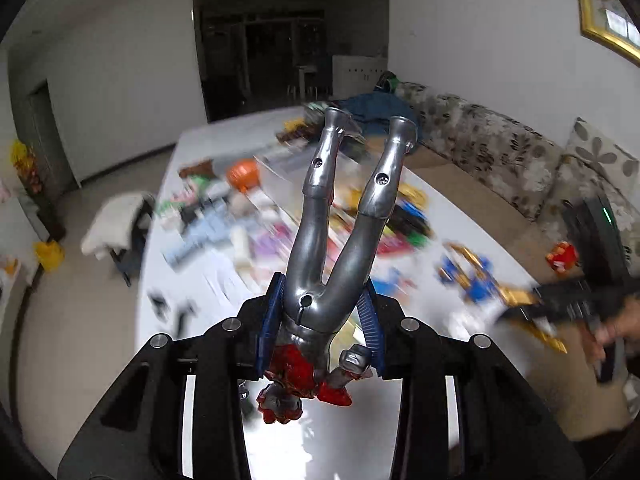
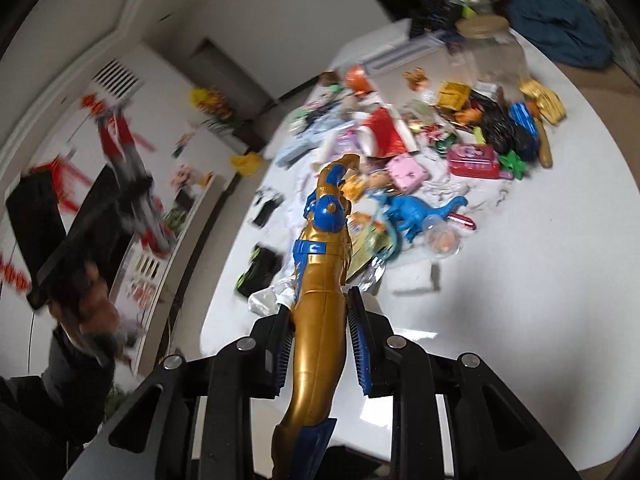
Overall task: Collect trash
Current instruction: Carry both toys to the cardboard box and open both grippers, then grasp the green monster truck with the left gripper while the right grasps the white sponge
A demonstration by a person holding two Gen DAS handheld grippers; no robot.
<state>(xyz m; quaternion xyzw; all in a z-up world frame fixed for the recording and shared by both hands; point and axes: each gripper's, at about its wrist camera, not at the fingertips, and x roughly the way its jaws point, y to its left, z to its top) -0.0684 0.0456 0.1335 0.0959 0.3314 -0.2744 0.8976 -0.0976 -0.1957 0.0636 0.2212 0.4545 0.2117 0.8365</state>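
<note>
White and glossy, the table (image 2: 520,260) fills most of what I see, its far half heaped with wrappers, packets and small toys, many of them smeared by motion blur. Beyond it runs a floral sofa (image 1: 492,152) with a blue garment (image 1: 376,108) bunched at its far end. Among the clutter I can pick out a blue dinosaur toy (image 2: 416,210) lying on the table, a pink case (image 2: 408,172) just beyond it, and a red tin (image 2: 474,162) to the right of that. My left gripper (image 1: 326,332) is closed on a silver and red action figure (image 1: 332,240), clamped around the waist with the legs pointing away from the camera and the head hanging toward it, clear of the table. My right gripper (image 2: 320,344) is closed on a gold and blue action figure (image 2: 320,280), pinched at the leg and likewise lifted above the tabletop. What looks like a crumpled white wrapper (image 2: 268,298) lies just behind that figure, though it is too blurred to be sure.
</note>
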